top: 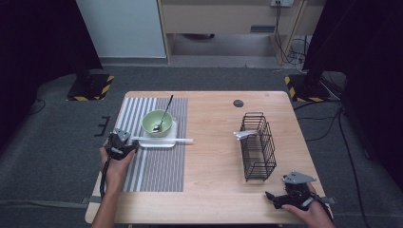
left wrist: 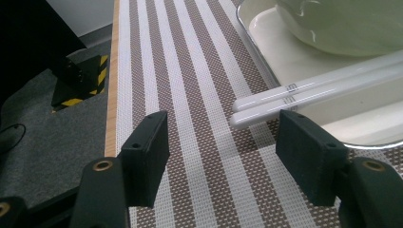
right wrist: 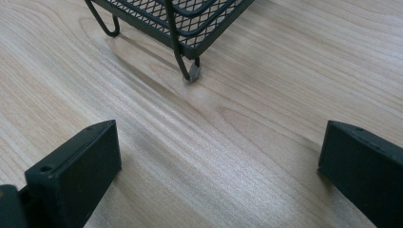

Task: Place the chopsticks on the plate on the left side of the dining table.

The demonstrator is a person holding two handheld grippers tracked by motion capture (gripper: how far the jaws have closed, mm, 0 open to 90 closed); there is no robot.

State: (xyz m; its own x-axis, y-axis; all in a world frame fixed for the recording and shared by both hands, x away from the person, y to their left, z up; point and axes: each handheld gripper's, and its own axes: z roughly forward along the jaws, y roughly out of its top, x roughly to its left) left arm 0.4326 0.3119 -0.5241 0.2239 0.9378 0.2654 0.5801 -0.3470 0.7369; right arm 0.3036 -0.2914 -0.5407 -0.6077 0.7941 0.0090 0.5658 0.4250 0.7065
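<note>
Left tool (top: 124, 145) low, jaws apart, empty; right tool (top: 275, 198) low, jaws wide, empty.

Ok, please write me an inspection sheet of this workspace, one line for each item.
Surface: wooden table with a striped placemat at the left.
Job's things: white chopsticks lying across a white tray; a green bowl with a black spoon stands on the tray.
Clutter: black wire rack holding a pale utensil.
Grippers: left gripper open, chopstick ends between its jaws, untouched; right gripper open above bare wood.
Cables: one trails from the left gripper along the forearm; others on the floor.
Surroundings: grey carpet, striped stand bases.
</note>
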